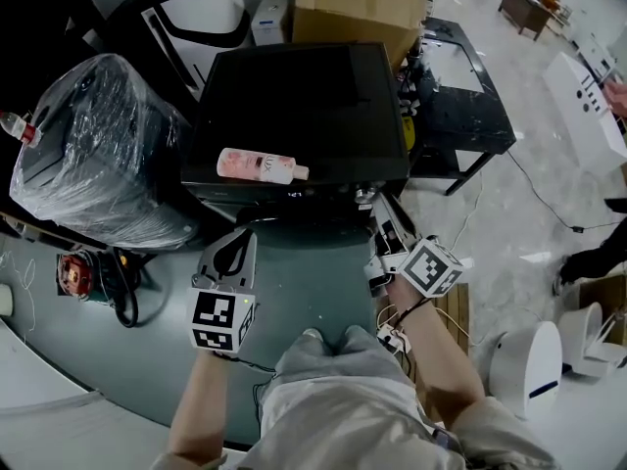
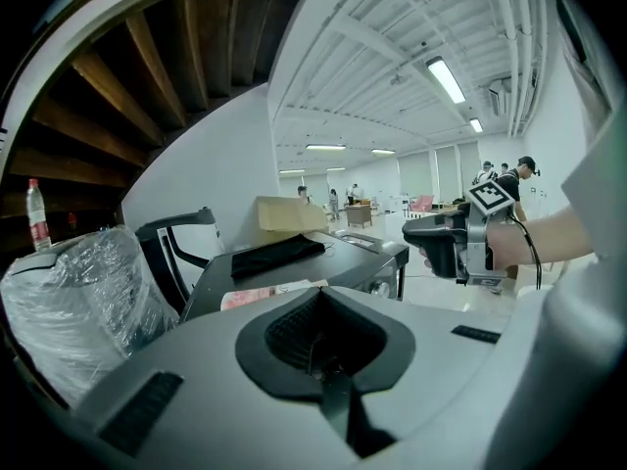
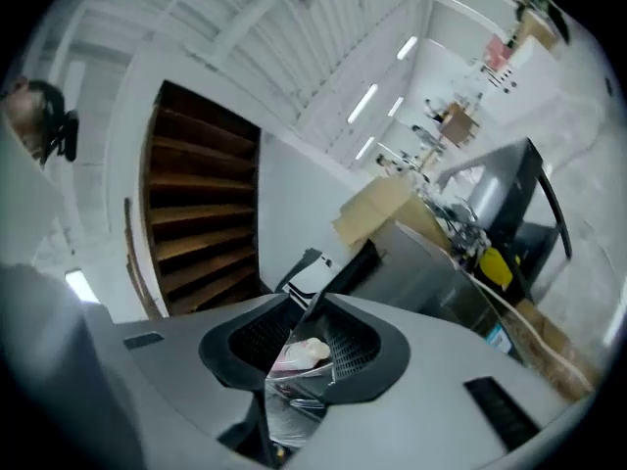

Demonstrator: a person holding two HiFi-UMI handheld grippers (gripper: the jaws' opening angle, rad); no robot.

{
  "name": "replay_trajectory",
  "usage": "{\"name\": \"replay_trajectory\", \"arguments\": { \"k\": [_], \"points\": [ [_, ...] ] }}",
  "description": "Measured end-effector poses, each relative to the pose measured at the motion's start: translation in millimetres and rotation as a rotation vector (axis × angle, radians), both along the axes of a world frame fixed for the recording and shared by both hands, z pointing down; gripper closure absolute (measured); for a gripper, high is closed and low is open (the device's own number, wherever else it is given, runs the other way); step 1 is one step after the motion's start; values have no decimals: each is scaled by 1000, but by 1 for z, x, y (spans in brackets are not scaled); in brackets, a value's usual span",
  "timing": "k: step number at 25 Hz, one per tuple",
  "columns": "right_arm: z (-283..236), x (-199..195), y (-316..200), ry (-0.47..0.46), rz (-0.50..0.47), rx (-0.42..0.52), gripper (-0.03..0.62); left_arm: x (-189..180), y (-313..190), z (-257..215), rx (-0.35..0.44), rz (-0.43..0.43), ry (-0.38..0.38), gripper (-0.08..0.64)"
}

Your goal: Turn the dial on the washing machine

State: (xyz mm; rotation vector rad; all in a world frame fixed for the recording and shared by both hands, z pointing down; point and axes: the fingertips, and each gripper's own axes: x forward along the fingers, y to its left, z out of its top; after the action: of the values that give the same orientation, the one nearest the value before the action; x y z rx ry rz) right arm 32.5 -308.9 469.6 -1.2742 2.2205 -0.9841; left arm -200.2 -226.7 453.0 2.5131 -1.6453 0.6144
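- The washing machine (image 1: 294,106) fills the centre of the head view. Its dial (image 1: 364,196) sits on the front edge, right of centre.
- Our right gripper (image 1: 384,221) points at the machine just below and right of the dial. Its jaws stand partly apart and clamp nothing.
- Our left gripper (image 1: 235,243) hangs at the lower left of the machine's front, jaws closed together on nothing.
- A pink bottle (image 1: 257,165) lies on its side on the lid, left of the dial.
- A plastic-wrapped bundle (image 1: 98,155) crowds the machine's left side.
- A cardboard box (image 1: 358,8) stands behind the machine, and a black table (image 1: 460,101) is at the upper right.
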Motion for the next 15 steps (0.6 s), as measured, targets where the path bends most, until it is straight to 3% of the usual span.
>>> {"name": "replay_trajectory", "arguments": {
  "k": [8,15],
  "points": [
    [-120,-16,46,443,-62,320,528,12,15,-68,66,26,15,541],
    [-195,-26,79,642,-96,490,540,20,31,-123,147,56,8,541]
  ]
}}
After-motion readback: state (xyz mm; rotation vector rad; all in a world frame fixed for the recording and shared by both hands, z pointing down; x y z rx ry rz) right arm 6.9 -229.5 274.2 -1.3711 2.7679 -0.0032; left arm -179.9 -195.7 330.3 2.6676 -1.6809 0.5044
